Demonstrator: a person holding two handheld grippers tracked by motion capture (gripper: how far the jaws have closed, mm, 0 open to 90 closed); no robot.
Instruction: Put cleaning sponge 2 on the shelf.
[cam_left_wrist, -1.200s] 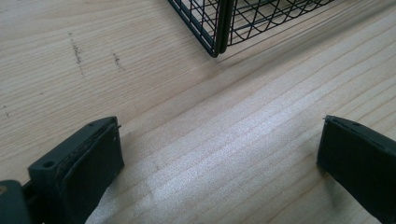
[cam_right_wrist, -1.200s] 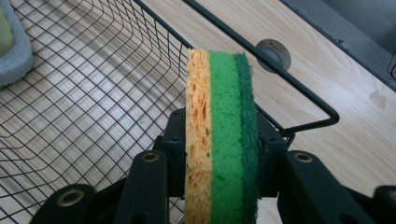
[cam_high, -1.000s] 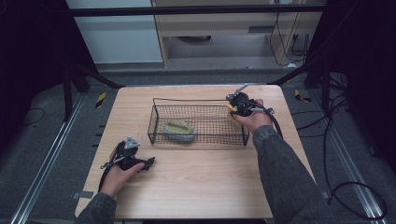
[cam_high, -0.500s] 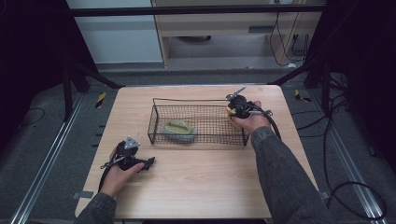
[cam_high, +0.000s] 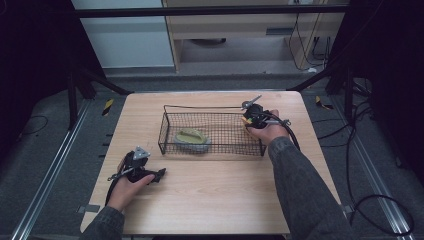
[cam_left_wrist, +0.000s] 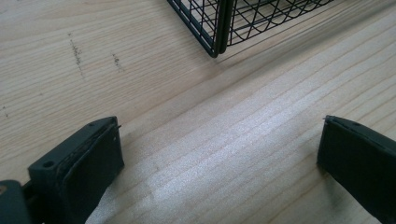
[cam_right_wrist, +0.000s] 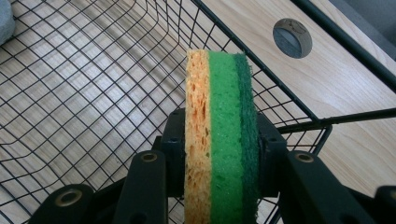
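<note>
My right gripper (cam_right_wrist: 219, 154) is shut on a sponge (cam_right_wrist: 219, 135) with a yellow, a light green and a dark green layer, held on edge over the right end of the black wire basket (cam_right_wrist: 93, 93). In the high view the right gripper (cam_high: 248, 120) hovers at the basket's (cam_high: 165, 132) right rim, with a bit of yellow sponge (cam_high: 247, 121) showing. Inside the basket lies an olive and grey sponge-like thing (cam_high: 192, 140). My left gripper (cam_high: 159, 173) rests on the table near the front left, open, with bare wood between its jaws (cam_left_wrist: 219, 158).
The wooden table (cam_high: 215, 200) has free room in front of the basket. A corner of the basket (cam_left_wrist: 217, 28) stands just beyond the left gripper. A round grey cap (cam_right_wrist: 292, 38) sits in the tabletop behind the basket. Cables trail off the right side.
The right gripper with the sponge has shifted slightly toward the basket's right end. The left gripper has stayed where it was.
</note>
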